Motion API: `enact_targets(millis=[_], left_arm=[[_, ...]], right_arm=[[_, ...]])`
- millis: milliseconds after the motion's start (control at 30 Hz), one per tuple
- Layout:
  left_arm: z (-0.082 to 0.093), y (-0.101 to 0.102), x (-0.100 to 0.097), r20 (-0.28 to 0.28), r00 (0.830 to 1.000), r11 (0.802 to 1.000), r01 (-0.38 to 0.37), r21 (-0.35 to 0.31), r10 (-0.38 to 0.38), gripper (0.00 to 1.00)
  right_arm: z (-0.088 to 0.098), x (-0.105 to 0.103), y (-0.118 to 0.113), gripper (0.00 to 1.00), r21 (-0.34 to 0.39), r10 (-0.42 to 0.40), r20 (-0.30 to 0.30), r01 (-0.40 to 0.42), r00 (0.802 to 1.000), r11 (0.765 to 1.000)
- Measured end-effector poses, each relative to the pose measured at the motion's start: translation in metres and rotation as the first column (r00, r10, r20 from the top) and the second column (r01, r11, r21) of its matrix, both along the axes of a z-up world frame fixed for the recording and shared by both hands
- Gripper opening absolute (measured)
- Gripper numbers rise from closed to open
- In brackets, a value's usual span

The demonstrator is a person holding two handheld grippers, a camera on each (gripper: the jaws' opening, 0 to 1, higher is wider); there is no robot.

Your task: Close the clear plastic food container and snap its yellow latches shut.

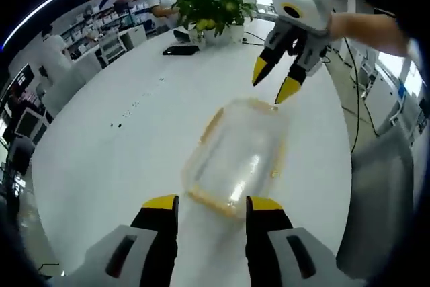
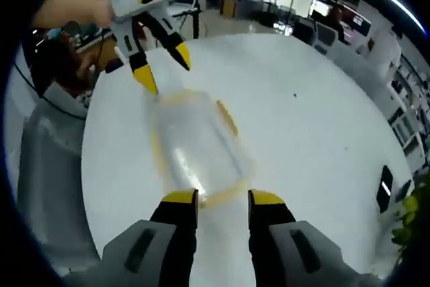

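A round white table (image 1: 121, 139) carries a clear plastic food container (image 1: 235, 159) with yellow trim, lying flat between two hand-held tools. The left gripper (image 1: 211, 208) sits at the container's near end, jaws spread and holding nothing. The right gripper (image 1: 277, 80) hovers just above the far end, jaws likewise parted. A potted plant (image 1: 213, 10) and a dark phone (image 1: 180, 50) rest well apart, near the table's far edge.
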State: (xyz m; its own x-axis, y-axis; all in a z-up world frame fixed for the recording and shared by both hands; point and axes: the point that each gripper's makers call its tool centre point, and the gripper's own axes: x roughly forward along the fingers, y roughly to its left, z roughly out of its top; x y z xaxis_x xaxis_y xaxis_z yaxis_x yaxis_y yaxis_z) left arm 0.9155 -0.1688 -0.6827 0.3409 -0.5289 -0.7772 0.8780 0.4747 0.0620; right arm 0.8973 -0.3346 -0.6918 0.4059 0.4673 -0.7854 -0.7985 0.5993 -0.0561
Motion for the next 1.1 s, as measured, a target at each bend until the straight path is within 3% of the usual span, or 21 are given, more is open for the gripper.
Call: enact_targets(millis=[100, 200, 367, 500, 600, 733, 867, 933, 1000, 1100], left_arm=[[-0.006, 0.004, -0.003, 0.002, 0.999, 0.999, -0.033, 0.002, 0.033, 0.32], [-0.013, 0.006, -0.009, -0.034, 0.996, 0.996, -0.08, -0.026, 0.079, 0.32], [-0.019, 0.011, -0.013, -0.04, 0.992, 0.992, -0.125, -0.03, 0.124, 0.31], [-0.017, 0.01, -0.013, -0.066, 0.977, 0.975, -0.207, -0.088, 0.201, 0.3], [-0.015, 0.009, -0.01, -0.088, 0.958, 0.949, -0.282, -0.14, 0.272, 0.29], [-0.02, 0.006, -0.011, -0.174, 0.921, 0.906, -0.379, -0.189, 0.349, 0.27], [-0.018, 0.006, -0.006, -0.223, 0.883, 0.852, -0.461, -0.248, 0.413, 0.26], [-0.019, 0.008, -0.004, -0.245, 0.856, 0.818, -0.51, -0.264, 0.455, 0.26], [-0.021, 0.008, -0.004, -0.248, 0.855, 0.818, -0.512, -0.261, 0.456, 0.26], [-0.023, 0.007, -0.005, -0.267, 0.843, 0.803, -0.531, -0.27, 0.467, 0.25]], right_arm=[[-0.002, 0.0, -0.001, 0.22, 0.038, -0.08, 0.002, 0.08, 0.997, 0.996], [-0.004, -0.004, 0.002, 0.22, 0.066, -0.105, 0.001, 0.105, 0.994, 0.992], [-0.008, -0.006, 0.003, 0.22, 0.1, -0.154, -0.003, 0.154, 0.988, 0.983], [-0.007, -0.003, 0.003, 0.21, 0.147, -0.218, 0.007, 0.214, 0.976, 0.966], [-0.006, -0.003, 0.006, 0.22, 0.186, -0.26, 0.009, 0.254, 0.966, 0.949], [-0.011, -0.006, 0.013, 0.22, 0.22, -0.282, -0.01, 0.277, 0.959, 0.935], [-0.013, -0.005, 0.015, 0.21, 0.238, -0.304, -0.013, 0.298, 0.953, 0.925], [-0.012, -0.003, 0.014, 0.21, 0.259, -0.325, -0.02, 0.319, 0.946, 0.912], [-0.012, 0.0, 0.013, 0.21, 0.28, -0.349, -0.031, 0.344, 0.936, 0.896], [-0.015, 0.0, 0.012, 0.2, 0.272, -0.352, -0.033, 0.348, 0.935, 0.897]])
